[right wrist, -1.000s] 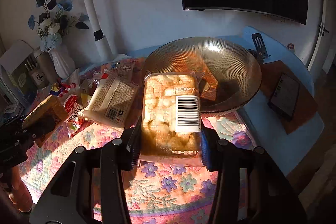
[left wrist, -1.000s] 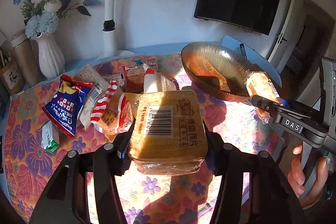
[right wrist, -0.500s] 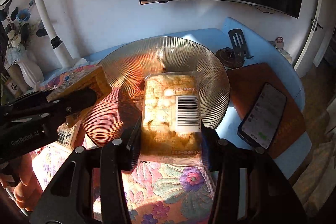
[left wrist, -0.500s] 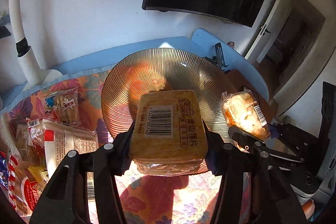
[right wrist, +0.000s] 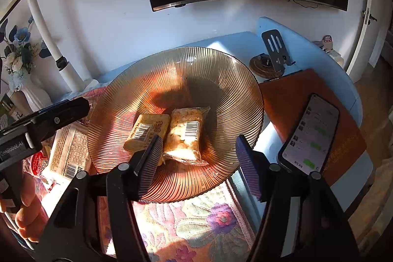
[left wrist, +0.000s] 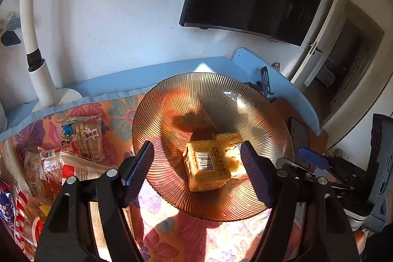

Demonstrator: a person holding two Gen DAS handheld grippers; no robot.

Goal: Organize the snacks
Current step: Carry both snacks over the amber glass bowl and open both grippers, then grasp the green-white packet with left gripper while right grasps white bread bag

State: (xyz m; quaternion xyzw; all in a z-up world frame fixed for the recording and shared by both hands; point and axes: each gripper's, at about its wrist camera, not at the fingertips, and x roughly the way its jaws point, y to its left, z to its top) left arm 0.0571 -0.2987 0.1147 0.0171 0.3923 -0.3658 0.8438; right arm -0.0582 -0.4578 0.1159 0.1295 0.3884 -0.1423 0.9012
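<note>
Two wrapped snacks lie side by side in the ribbed amber glass bowl (left wrist: 169,112) (right wrist: 221,70). The brown cake pack with a barcode (left wrist: 207,167) (right wrist: 146,130) is on the left; the pale puffed-rice pack (right wrist: 185,136) (left wrist: 231,139) is on the right. My left gripper (left wrist: 199,174) hangs above the bowl, its jaws opening, the cake pack lying loose below them. My right gripper (right wrist: 197,163) is over the bowl's near rim, jaws opening as well, nothing pressed between the pads. The left gripper's finger (right wrist: 52,114) shows at the left of the right wrist view.
More snack packs (left wrist: 86,136) (right wrist: 67,154) lie on the floral cloth left of the bowl. A phone (right wrist: 310,133) rests on a brown mat at the right. A white lamp post (left wrist: 36,65), a flower vase (right wrist: 27,90) and a phone stand (right wrist: 275,50) stand behind.
Both grippers carried their packs to the right over the bowl, then their jaws spread and both packs dropped into the bowl.
</note>
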